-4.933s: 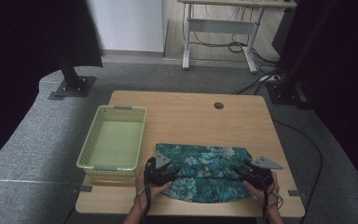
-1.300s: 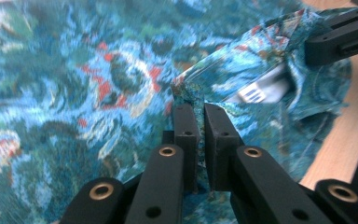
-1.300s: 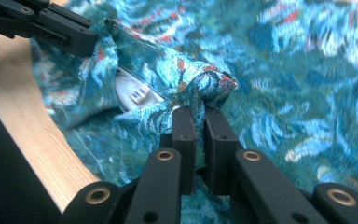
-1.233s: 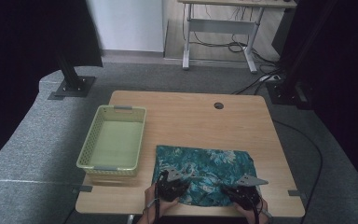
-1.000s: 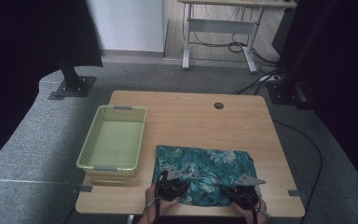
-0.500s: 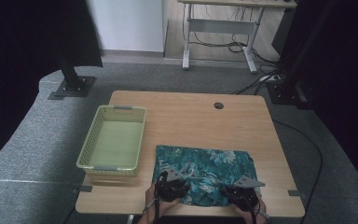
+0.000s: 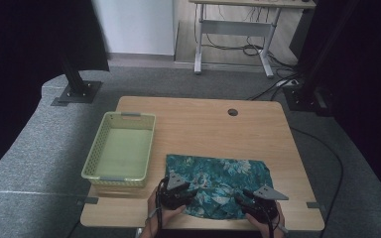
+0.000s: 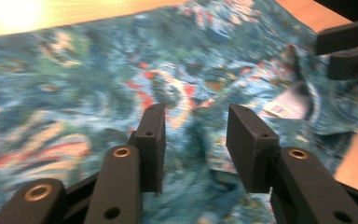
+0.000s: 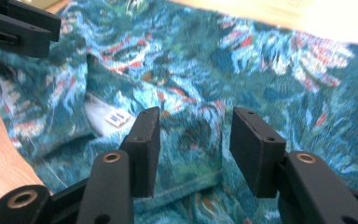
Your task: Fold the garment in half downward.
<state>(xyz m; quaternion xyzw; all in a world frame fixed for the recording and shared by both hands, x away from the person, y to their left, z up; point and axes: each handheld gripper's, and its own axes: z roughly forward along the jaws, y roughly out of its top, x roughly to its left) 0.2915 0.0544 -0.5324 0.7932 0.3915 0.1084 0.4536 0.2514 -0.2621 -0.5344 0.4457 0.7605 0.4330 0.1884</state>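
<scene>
1. Clearly, a folding of the cloth (image 7: 218, 186) was in hand; the cloth lay flat on the near right part of the table (image 7: 198, 124), just beside the empty basket (image 7: 120, 151).
2. The left gripper (image 7: 178, 191) was seen at the near left corner of the cloth, and the right gripper (image 7: 253, 203) at the near right corner.
3. The jaws of both grippers had just been opening. In the left gripper view the pads (image 8: 151, 144) stood apart over the cloth (image 8: 121, 93) and nothing was pinched between them.
4. The same was seen in the right gripper view: the pads (image 9: 144, 149) were released above the cloth (image 9: 261, 60), with the fabric lying loose under them.
5. To do this step well, it was judged that both grippers should be lifted away straight and together, so that the fresh fold is not dragged or opened again.
6. The near edge should be checked to lie even before the next fold is taken.
7. A white label (image 9: 109, 116) was visible at a tucked opening of the cloth, but its print was too small to be read.
8. The near hem of the cloth was covered by the hands and grippers in the high view, so its straightness could not be told.
9. The gripper views were blurred, so it could not be told whether the pads touched the fabric.
</scene>
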